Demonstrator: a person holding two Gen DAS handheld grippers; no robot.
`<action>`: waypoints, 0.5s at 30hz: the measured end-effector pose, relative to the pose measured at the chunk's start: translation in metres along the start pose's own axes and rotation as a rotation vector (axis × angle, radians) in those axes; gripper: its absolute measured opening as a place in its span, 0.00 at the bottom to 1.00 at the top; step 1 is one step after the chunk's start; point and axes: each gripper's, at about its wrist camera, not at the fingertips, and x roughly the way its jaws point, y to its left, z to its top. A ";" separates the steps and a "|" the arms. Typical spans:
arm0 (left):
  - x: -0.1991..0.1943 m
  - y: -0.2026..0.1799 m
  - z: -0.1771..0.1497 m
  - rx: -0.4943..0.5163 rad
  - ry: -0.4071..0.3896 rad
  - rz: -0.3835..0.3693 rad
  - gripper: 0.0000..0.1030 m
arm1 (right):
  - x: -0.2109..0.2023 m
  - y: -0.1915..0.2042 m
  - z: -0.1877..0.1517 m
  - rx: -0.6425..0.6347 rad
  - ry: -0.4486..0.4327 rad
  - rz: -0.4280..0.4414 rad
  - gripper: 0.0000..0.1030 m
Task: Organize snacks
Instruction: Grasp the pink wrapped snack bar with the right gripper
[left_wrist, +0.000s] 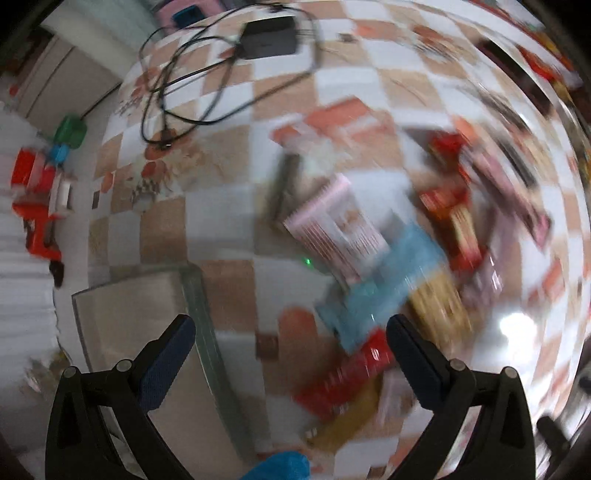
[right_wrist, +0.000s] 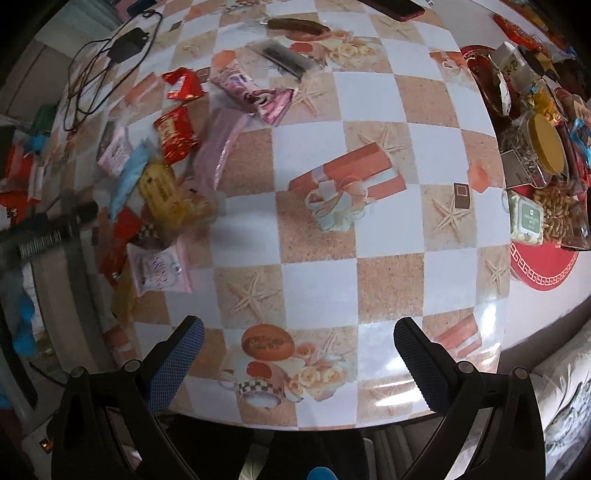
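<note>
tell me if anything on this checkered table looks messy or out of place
Yes: the snack packets lie in a loose, overlapping heap at the table's left side, at mixed angles, unsorted. A black power adapter with tangled cable sits beyond them. Both the left gripper and right gripper are open and empty.

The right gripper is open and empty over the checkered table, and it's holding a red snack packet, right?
Not quite: the right gripper is open over the checkered table, but holds nothing. In the right wrist view, the red snack packet lies on the table, far from it.
</note>
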 end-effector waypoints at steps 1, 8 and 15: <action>0.004 0.007 0.008 -0.039 0.008 -0.003 1.00 | 0.002 -0.002 0.004 0.006 0.000 0.002 1.00; 0.021 0.032 0.046 -0.118 -0.007 0.090 1.00 | 0.014 -0.003 0.029 0.044 0.008 0.031 1.00; 0.048 0.031 0.062 -0.088 0.037 0.082 1.00 | 0.028 0.003 0.065 0.112 -0.001 0.084 1.00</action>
